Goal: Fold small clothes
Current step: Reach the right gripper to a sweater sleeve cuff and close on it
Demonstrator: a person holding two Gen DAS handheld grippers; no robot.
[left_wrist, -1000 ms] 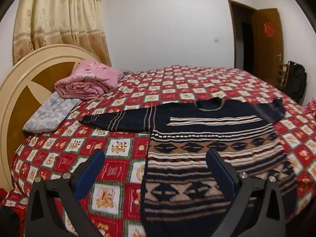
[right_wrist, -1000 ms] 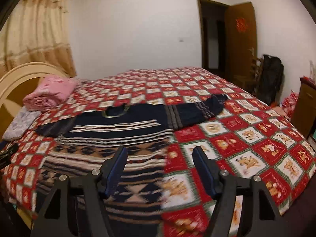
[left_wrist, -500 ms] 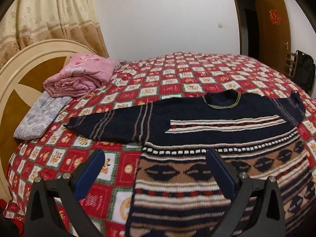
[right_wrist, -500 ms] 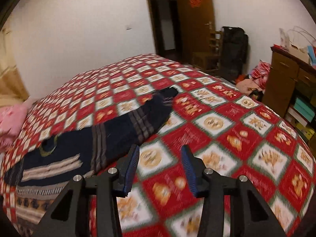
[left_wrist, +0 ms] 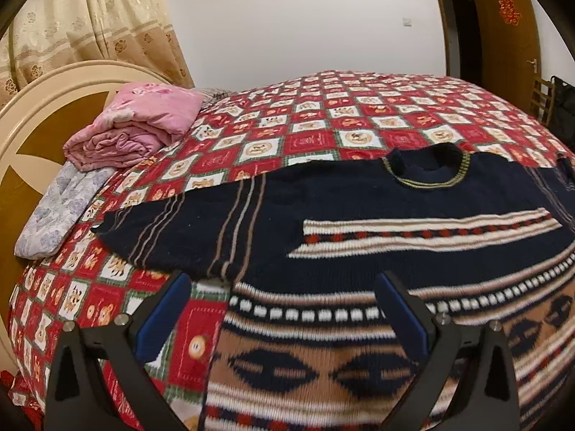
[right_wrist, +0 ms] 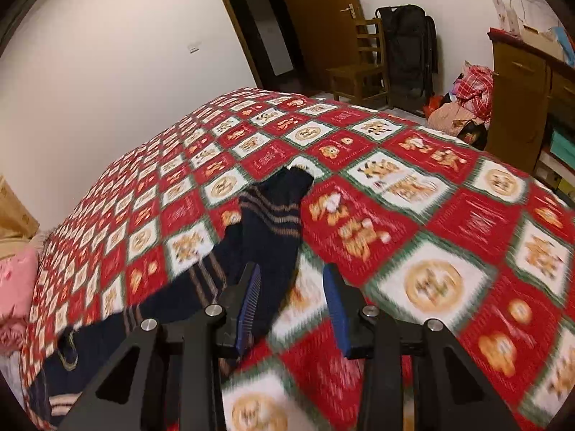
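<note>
A dark navy knitted sweater [left_wrist: 359,215] with tan, white and red patterned bands lies flat, face up, on the bed, both sleeves spread out. My left gripper [left_wrist: 280,309] is open and empty, hovering over the sweater's left armpit, near the left sleeve [left_wrist: 179,230]. In the right wrist view the right sleeve [right_wrist: 266,226] stretches away over the bedspread. My right gripper [right_wrist: 291,301] is open and empty, just above the near part of that sleeve.
The bed has a red, white and green checked bedspread [right_wrist: 431,215]. A folded pink quilt [left_wrist: 136,129] and a grey pillow [left_wrist: 57,208] lie by the headboard [left_wrist: 32,115]. A wooden chair [right_wrist: 359,64], a cabinet [right_wrist: 521,89] and a pile of bags [right_wrist: 463,104] stand beyond the bed.
My left gripper has moved forward and lower toward the left armpit. My right gripper has swung right and dropped toward the right sleeve. Both stay open.
</note>
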